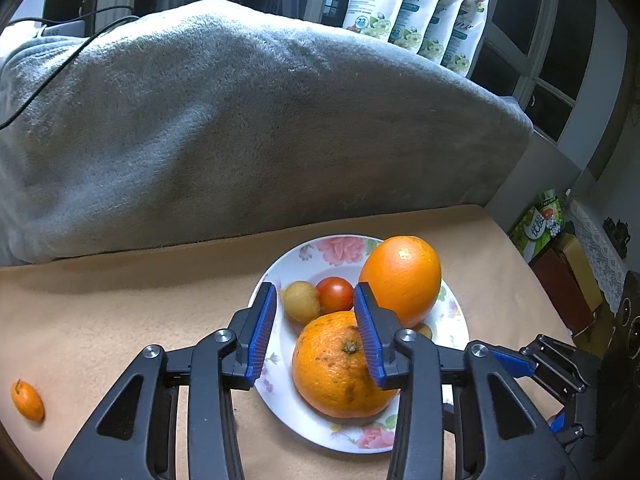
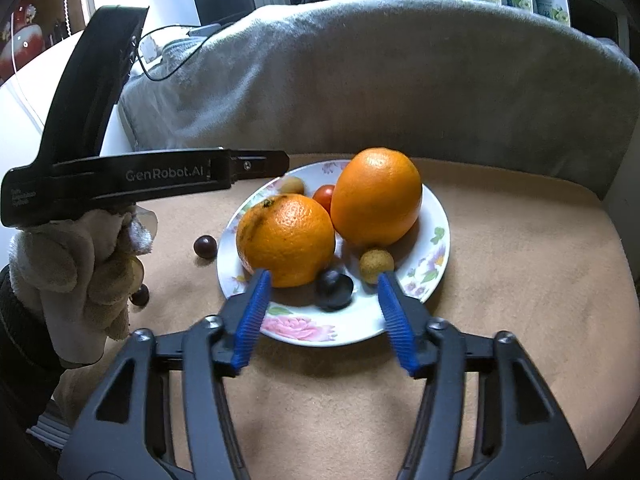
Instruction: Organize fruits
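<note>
Floral plate ahead of both grippers: two oranges, tomato, longans, dark grape loaded | right gripper, left gripper open, empty | kumquat, two grapes left outside.

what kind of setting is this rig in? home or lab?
Likely a home living area. Fruit sits on a floral plate on a cloth-covered surface, backed by a grey fleece blanket draped over furniture, with refill pouches lined up by a window.

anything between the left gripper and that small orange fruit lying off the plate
Nothing visible. The small orange fruit lies on bare tan cloth left of the left gripper, which hangs over the plate with nothing between them.
</note>
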`<act>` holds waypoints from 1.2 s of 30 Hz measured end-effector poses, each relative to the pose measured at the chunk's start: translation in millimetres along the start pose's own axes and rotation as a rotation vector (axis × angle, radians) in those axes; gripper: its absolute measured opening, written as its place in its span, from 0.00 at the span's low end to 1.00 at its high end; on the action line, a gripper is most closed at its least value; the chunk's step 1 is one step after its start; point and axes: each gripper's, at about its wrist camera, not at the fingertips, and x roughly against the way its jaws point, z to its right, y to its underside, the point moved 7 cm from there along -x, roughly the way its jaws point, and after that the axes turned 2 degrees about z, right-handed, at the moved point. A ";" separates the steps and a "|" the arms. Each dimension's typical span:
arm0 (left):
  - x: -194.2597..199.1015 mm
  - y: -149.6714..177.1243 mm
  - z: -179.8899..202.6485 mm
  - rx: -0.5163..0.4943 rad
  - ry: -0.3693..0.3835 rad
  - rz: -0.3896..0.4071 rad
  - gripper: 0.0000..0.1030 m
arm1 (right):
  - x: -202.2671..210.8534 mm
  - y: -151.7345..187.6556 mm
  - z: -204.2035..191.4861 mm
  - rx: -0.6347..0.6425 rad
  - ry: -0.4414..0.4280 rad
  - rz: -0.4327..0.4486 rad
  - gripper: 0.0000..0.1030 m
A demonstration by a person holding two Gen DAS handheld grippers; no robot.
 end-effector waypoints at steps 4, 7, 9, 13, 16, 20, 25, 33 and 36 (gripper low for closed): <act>1.9 -1.5 2.7 -0.006 0.001 0.004 0.48 | 0.0 -1.2 -0.3 0.000 0.002 0.003 0.58; 4.8 -3.5 5.7 -0.017 -0.001 0.014 0.59 | 1.3 -1.1 -0.4 0.003 0.007 0.009 0.71; 7.1 -4.8 6.6 -0.021 -0.009 0.020 0.68 | 3.5 -1.4 -0.7 0.005 0.011 0.015 0.77; 12.0 -8.4 4.5 -0.014 -0.018 0.030 0.71 | 7.1 -2.2 -0.2 0.003 0.023 0.021 0.80; 16.3 -9.0 0.6 -0.002 -0.026 0.034 0.75 | 8.8 -2.3 1.2 -0.001 0.053 0.021 0.89; 24.4 -9.6 -3.9 0.008 -0.041 0.047 0.75 | 15.6 -2.1 1.9 -0.008 0.087 0.028 0.91; 38.1 -9.9 -9.2 0.015 -0.055 0.069 0.75 | 21.4 -3.1 -1.9 0.015 0.129 0.030 0.91; 60.5 -7.2 -14.6 0.014 -0.081 0.099 0.75 | 32.4 -5.1 -12.7 0.049 0.177 0.053 0.92; 70.2 -5.0 -19.0 0.020 -0.090 0.110 0.75 | 36.5 -6.4 -16.5 0.054 0.185 0.064 0.92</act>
